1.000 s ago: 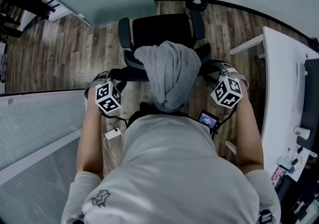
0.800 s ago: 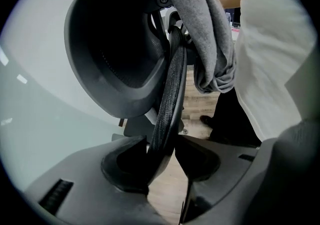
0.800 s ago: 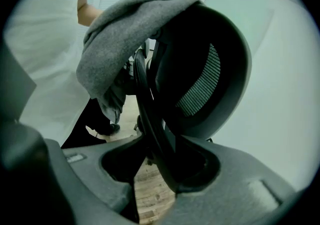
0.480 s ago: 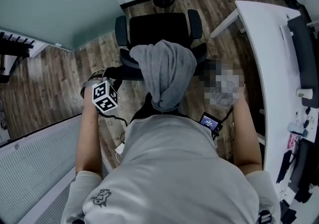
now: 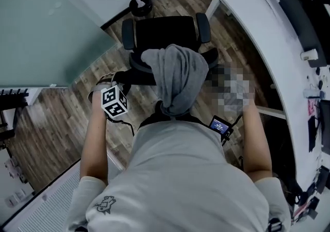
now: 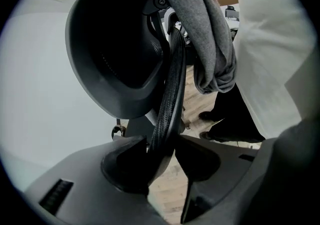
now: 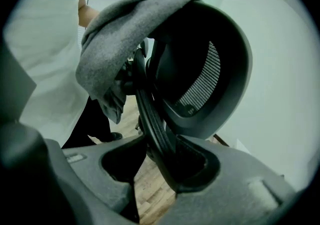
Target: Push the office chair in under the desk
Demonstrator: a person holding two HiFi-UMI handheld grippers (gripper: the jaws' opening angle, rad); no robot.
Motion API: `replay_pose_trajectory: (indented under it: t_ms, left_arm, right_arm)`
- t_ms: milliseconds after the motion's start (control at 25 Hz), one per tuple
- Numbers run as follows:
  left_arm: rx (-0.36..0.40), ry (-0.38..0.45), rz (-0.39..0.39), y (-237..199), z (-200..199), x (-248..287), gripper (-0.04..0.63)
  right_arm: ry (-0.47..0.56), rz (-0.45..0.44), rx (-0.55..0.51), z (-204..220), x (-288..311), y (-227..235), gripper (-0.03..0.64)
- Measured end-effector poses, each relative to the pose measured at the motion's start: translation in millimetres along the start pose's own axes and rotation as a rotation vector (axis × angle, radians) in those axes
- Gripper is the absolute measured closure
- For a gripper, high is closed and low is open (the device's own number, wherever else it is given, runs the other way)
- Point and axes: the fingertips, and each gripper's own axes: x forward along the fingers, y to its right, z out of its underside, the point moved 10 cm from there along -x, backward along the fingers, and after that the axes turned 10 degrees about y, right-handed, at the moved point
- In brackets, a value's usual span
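Handling: I judged the office chair (image 5: 165, 32) to be heavy but easy to roll on its base, since a chair of this kind usually runs on castors, though none showed clearly. The frame looked stiff and the mesh springy.
Where to hold: The backrest rim (image 6: 172, 84) looked to be the best hold, one gripper on each side of it at a matched height, so that a push would drive the chair straight and not spin it.
Slip risk: The grey garment (image 5: 178, 76) draped over the top of the backrest was soft and loose and could slide off, so it was a poor thing to grip.
Looks: The chair was black with a padded seat. It had two armrests (image 5: 128, 34) and a dark curved shell with a mesh panel (image 7: 200, 84) behind the thin, ribbed rim.
Left gripper (image 6: 167, 154): Its jaws stood fairly wide and were closed on the left edge of the rim, which ran between the pads.
Right gripper (image 7: 155, 161): It was clamped the same way on the right edge of the rim, which sat deep in one pad.
Place: The chair stood on the wooden floor (image 5: 67, 107) directly in front of the person, seat facing away. It stood apart from the white desk (image 5: 252, 30) at the right and was not under it.
Progress: By my reading it had not yet been lined up with the desk.
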Motion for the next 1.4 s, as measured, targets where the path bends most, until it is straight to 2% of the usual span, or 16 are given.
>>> replay_pose_trajectory:
  t_ms: [320, 680, 920, 1400]
  left_arm:
    - [0.189, 0.062, 0.079, -41, -20, 27, 0.42]
    - [0.378, 0.121, 0.171, -68, -66, 63, 0.413]
    - [0.494, 0.173, 0.216, -67, -107, 81, 0.413]
    - [0.654, 0.255, 0.319, -40, -207, 118, 0.413]
  right_arm:
    - [-0.045, 0.126, 0.143, 12, -20, -34, 0.446]
    - [-0.103, 0.281, 0.294, 26, -50, -79, 0.449]
    - [-0.137, 0.351, 0.371, 39, -77, -108, 0.452]
    - [-0.21, 0.484, 0.496, 88, -139, -153, 0.445]
